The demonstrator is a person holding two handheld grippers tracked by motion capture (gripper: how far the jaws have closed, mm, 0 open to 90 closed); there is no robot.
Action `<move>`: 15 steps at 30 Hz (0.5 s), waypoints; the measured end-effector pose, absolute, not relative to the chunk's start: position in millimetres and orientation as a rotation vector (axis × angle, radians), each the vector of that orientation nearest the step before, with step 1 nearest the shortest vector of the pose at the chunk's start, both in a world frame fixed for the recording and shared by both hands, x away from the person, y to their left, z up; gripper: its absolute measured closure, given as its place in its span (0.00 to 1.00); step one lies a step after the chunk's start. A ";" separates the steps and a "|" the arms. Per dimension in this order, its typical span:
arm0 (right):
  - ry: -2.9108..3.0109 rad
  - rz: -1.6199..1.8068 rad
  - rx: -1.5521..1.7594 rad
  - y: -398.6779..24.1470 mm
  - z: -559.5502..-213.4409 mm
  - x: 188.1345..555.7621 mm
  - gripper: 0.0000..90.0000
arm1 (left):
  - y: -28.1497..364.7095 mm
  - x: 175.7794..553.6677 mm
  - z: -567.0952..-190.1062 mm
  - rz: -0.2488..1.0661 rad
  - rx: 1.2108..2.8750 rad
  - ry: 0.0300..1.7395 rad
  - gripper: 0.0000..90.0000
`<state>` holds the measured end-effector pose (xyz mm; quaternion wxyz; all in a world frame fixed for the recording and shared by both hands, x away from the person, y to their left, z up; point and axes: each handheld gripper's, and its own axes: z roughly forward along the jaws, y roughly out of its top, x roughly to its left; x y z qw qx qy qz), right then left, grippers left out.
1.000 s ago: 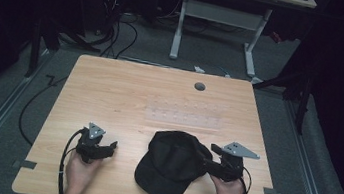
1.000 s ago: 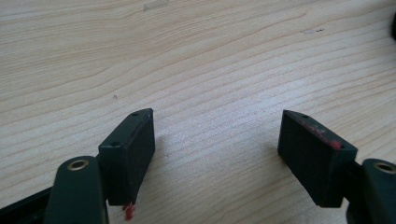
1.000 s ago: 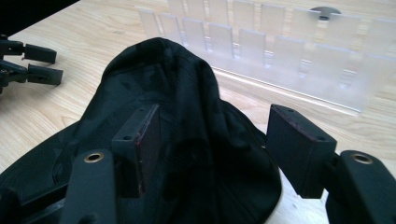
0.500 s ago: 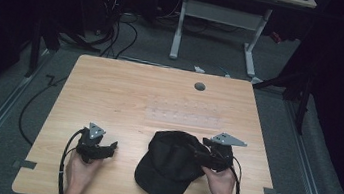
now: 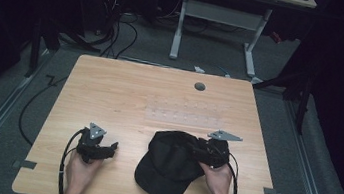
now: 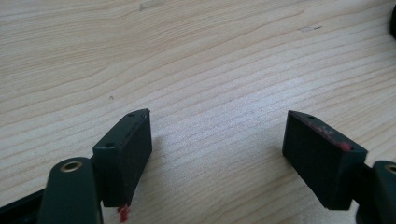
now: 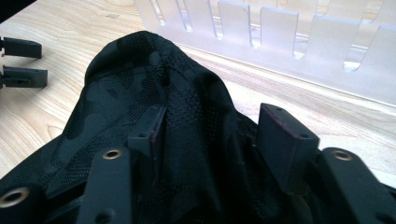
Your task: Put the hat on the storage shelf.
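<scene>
Cap (image 5: 171,165) lies on table (image 5: 124,96) near front edge, brim toward the person, crown at R gripper (image 5: 205,152). R jaws straddle a crown fold, have just been closing, pads not clearly pinching yet. L gripper (image 5: 102,149), wide and empty, sits well apart to cap's left, so R hand is nearer.

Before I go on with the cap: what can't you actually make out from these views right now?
- Right tongs grip: cap fabric lies between the jaws, which have just been closing; the folds hide whether the pads press it.
- Cap's rear: in the high view, the right tongs and hand cover it.
- Clear slotted rack: cut off by the top edge in the right gripper view.
</scene>
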<state>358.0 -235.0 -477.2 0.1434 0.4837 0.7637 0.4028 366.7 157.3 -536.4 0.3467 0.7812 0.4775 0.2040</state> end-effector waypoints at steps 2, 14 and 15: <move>2.215 1.162 1.409 -234.6 -478.1 359.2 0.59 | 157.2 366.8 -536.4 0.529 2.027 1.238 0.26; 2.264 1.184 1.368 -232.8 -478.5 359.1 0.88 | 156.9 366.9 -536.4 0.526 2.028 1.235 0.25; 2.266 1.187 1.367 -233.0 -478.3 359.0 0.89 | 156.9 366.9 -536.4 0.526 2.028 1.235 0.25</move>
